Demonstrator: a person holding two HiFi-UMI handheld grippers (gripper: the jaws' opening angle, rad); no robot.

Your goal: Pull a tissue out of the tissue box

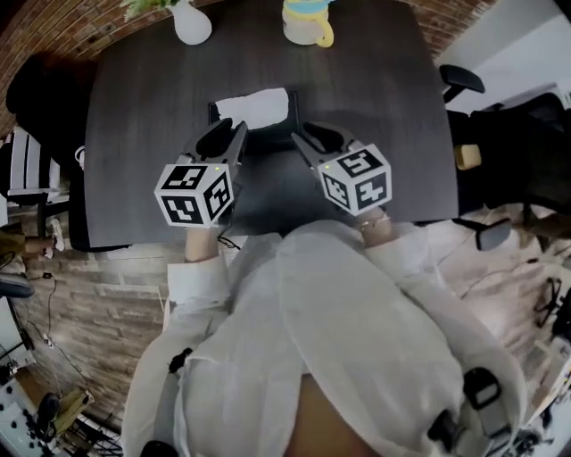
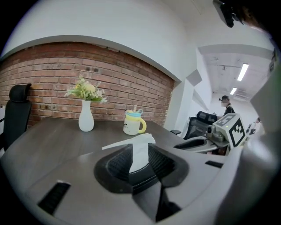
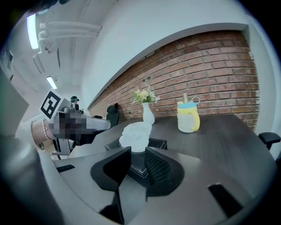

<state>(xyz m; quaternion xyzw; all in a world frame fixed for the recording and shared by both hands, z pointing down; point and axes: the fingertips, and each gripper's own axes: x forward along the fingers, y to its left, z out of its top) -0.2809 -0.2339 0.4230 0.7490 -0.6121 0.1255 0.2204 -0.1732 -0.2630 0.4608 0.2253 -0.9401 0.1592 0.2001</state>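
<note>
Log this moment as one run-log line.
phase: pre-grasp | left tongs: open, empty | right tongs: open, empty | tissue: sticking up from tissue box, not gripped

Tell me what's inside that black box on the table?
A white tissue pokes up out of the opening on top of the tissue box. Whether more tissues lie inside can't be seen, because the box's dark walls cover them.

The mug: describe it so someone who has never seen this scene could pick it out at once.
On the dark table, look to the far edge by the brick wall. Two things stand there, a white vase of flowers and, to its right, the mug. It alone has a yellow handle and a pale blue lid.
</note>
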